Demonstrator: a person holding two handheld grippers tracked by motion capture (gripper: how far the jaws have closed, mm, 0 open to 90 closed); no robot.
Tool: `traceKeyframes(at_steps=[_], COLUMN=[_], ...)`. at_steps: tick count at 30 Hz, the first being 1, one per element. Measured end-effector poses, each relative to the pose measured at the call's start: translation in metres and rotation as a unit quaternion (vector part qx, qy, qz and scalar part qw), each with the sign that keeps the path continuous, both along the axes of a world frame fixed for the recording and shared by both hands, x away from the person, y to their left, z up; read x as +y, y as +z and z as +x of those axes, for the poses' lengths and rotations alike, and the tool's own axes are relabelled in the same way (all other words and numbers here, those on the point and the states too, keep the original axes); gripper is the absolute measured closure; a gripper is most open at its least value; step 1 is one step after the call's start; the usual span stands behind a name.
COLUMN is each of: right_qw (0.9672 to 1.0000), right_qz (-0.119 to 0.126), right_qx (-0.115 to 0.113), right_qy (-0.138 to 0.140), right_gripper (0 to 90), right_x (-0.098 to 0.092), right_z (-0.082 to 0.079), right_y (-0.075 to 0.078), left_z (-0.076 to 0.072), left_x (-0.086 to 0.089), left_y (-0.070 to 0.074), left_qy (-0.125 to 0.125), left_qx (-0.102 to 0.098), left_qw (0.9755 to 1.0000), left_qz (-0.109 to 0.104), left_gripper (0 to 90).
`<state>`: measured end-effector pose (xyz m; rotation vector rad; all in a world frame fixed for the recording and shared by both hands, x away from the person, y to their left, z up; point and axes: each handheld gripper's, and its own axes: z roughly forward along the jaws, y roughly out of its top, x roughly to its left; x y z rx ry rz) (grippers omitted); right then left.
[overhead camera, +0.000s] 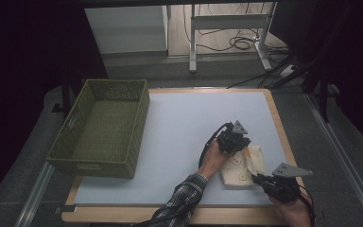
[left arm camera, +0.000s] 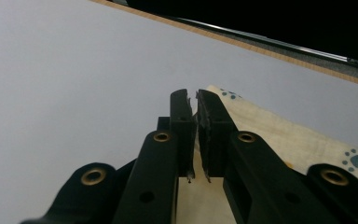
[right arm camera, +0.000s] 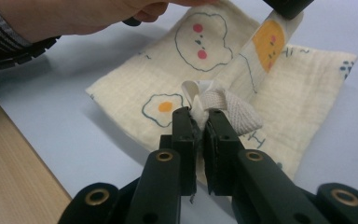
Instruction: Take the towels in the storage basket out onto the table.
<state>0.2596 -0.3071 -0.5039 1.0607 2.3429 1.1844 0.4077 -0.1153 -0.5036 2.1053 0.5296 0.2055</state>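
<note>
Cream square muslin cloth printed with eggs and bears (overhead camera: 243,166) lying on pale blue surface (overhead camera: 189,127), near right edge. Left hand-held gripper (overhead camera: 240,143) and right hand-held gripper (right arm camera: 199,122) both clenched on cloth edges. Risk: thin fabric slipping free from uneven pulling, fold bunching crooked.
</note>
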Motion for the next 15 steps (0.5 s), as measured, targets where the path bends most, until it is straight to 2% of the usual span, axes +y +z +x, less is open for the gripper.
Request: traceKeyframes(at_steps=[2, 4, 6, 8, 11, 15], right_qw=[1.0, 1.0, 0.9999, 0.9998, 0.9996, 0.9984], right_qz=[0.0, -0.001, -0.004, -0.005, -0.016, -0.03], right_qx=[0.001, 0.0, -0.003, -0.003, -0.003, 0.002], right_qy=[-0.002, -0.008, -0.013, -0.018, -0.025, -0.048], right_gripper=[82.3, 74.6, 71.2, 66.0, 63.2, 59.2], right_x=[-0.001, -0.002, -0.005, -0.01, -0.019, -0.037], right_z=[0.001, 0.001, 0.0, -0.001, -0.003, -0.008], right_y=[-0.002, -0.002, -0.001, 0.002, 0.004, 0.005], left_z=[0.0, 0.001, 0.001, 0.001, -0.002, -0.006], left_x=[0.0, 0.003, 0.006, 0.011, 0.019, 0.036], left_y=[-0.001, 0.0, 0.002, 0.005, 0.007, 0.009], left_qy=[0.006, 0.015, 0.023, 0.027, 0.035, 0.049], left_qx=[0.006, 0.013, 0.011, 0.01, 0.001, -0.006], left_qw=[0.9999, 0.9994, 0.999, 0.9989, 0.9989, 0.9985], left_qz=[-0.012, -0.028, -0.036, -0.037, -0.032, -0.025], left_gripper=[77.2, 63.4, 56.1, 50.4, 45.0, 36.3])
